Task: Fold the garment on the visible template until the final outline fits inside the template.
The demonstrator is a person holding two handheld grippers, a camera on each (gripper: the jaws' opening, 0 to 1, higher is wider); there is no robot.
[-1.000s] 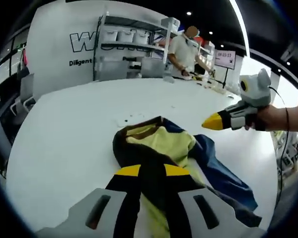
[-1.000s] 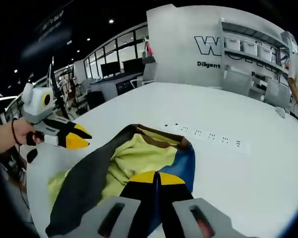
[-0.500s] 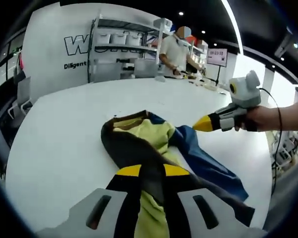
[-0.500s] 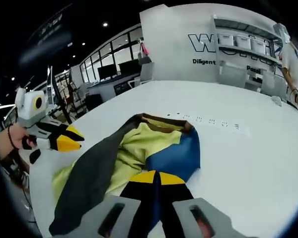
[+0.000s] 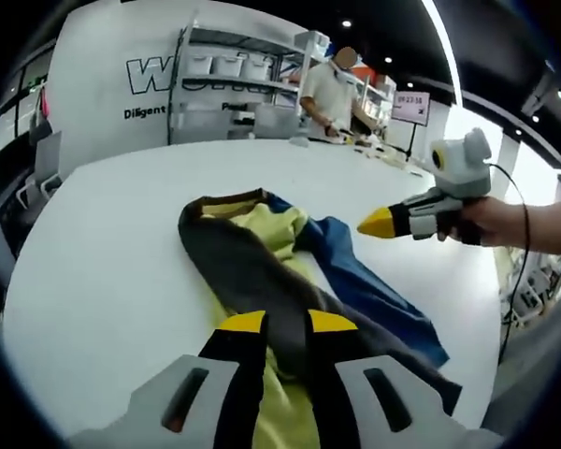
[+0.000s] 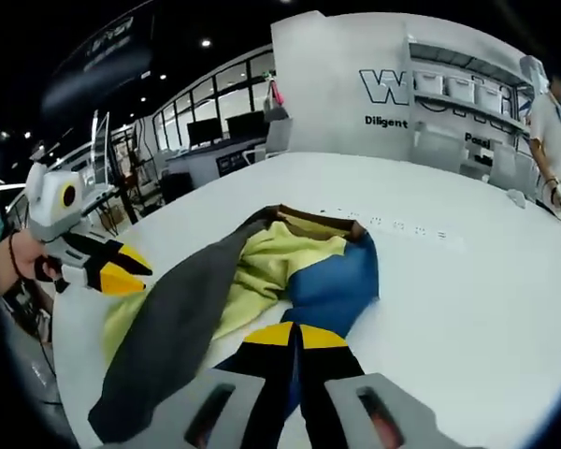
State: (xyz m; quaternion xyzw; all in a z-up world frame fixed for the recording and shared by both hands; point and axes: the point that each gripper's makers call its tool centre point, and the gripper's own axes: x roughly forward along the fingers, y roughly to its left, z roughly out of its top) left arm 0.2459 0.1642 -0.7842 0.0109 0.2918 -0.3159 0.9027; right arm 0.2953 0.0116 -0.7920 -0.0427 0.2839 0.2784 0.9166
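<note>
While garment (image 5: 290,271) shows in both, right gripper view adds monitors (image 6: 226,126).

My views are bright and evenly lit by round ceiling spotlights (image 5: 347,23) and a long light strip (image 5: 446,42). The glossy white table (image 5: 112,234) looks slightly washed out, perhaps glare. Fisheye bending curves the edges; shadows stay soft.

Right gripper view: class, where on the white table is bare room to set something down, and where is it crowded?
The table is bare between the garment's blue panel and the row of small dark marks, and on toward the shelving. It is crowded around the garment, where the right gripper and left gripper hold it.
</note>
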